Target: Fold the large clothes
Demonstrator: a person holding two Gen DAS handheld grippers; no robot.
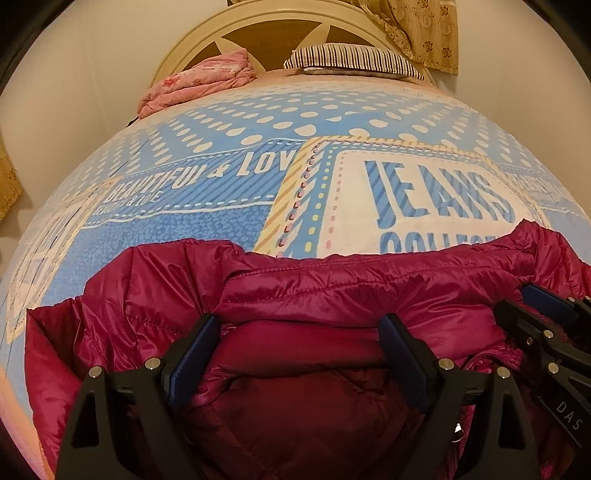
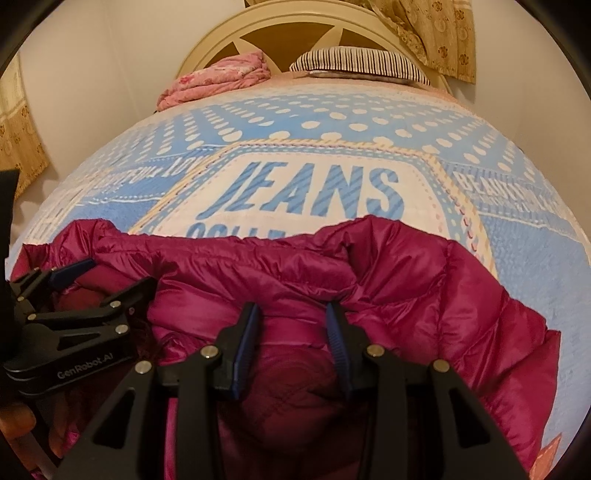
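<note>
A magenta puffer jacket (image 1: 332,291) lies bunched at the near end of the bed, also in the right wrist view (image 2: 369,266). My left gripper (image 1: 299,325) is open, its jaws wide apart over a fold of the jacket's near edge. My right gripper (image 2: 291,310) is partly open, its blue pads on either side of a ridge of jacket fabric without pinching it. Each gripper shows in the other's view: the right one at the right edge (image 1: 532,299), the left one at the left edge (image 2: 107,277), side by side over the jacket.
The bed (image 1: 221,221) has a blue and white cover printed "JEANS". A pink folded blanket (image 1: 199,81) and a striped pillow (image 1: 351,61) lie by the cream headboard (image 1: 273,18). A patterned curtain (image 1: 421,29) hangs at the upper right.
</note>
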